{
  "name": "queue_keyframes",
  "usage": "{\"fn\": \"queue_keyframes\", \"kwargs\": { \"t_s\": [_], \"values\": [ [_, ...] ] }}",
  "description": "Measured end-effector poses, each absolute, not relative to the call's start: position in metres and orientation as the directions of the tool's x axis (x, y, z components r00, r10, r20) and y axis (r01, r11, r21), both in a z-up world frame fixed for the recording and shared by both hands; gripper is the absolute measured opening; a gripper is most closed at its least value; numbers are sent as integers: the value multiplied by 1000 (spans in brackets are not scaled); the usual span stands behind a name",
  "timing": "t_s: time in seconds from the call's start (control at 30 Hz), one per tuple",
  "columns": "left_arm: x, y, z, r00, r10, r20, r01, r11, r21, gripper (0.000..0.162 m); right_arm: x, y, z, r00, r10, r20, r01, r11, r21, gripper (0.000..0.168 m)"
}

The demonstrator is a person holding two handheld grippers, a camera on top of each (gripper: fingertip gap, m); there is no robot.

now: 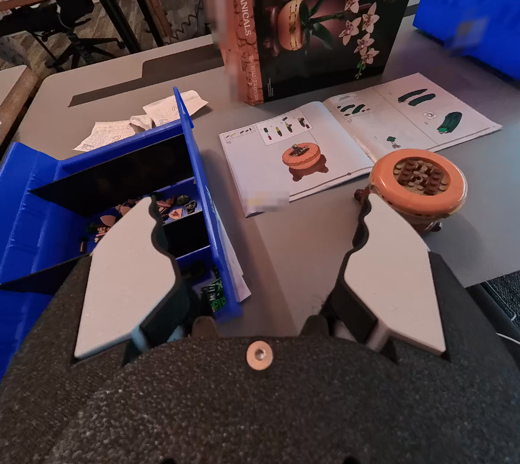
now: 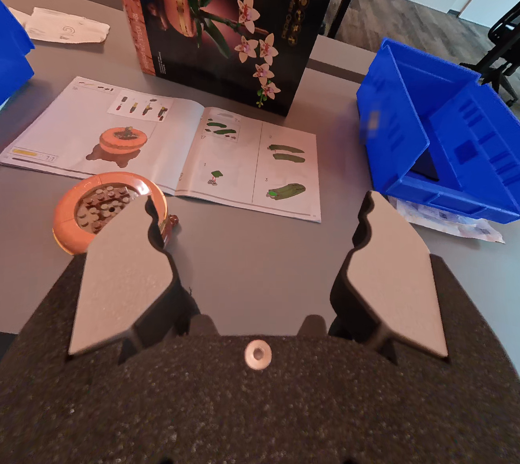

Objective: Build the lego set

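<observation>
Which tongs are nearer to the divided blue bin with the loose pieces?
Left. The left tongs hover open with one finger over the divided blue bin; the right tongs, open too, hang beyond the orange pot.

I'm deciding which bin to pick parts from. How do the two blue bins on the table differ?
The left blue bin is split by dark dividers and holds loose tan, brown and green pieces; the right blue bin shows no pieces. The left blue bin sits beside the left gripper, while the right blue bin lies beyond the right gripper. Both are blue plastic, resting on paper.

We hold our left gripper (image 1: 259,214) with its jaws spread wide and empty; our right gripper (image 2: 257,211) is likewise wide apart, gripping nothing.
</observation>
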State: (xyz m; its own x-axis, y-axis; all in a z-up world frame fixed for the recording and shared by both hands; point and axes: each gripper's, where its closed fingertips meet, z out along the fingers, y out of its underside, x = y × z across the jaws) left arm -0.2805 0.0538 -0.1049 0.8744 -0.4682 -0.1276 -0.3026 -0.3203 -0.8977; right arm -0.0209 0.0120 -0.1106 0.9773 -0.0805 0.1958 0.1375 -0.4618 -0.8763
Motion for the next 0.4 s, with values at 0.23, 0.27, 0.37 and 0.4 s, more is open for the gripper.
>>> {"fn": "queue_keyframes", "kwargs": {
  "t_s": [0.23,0.27,0.37,0.4],
  "values": [
    [-284,51,-103,879,-461,-125,-293,-313,-903,131,-21,10,-108,979,-89,185,126,-449,-884,132],
    [-284,50,-101,880,-458,-125,-289,-310,-906,131,-22,9,-106,979,-91,185,126,-447,-885,133],
    [-287,49,-97,885,-447,-133,-287,-297,-911,131,-24,8,-104,978,-88,190,132,-447,-885,133],
    [-287,49,-96,884,-448,-132,-286,-295,-912,131,-24,8,-104,978,-88,190,132,-446,-885,133]
  ]
}}
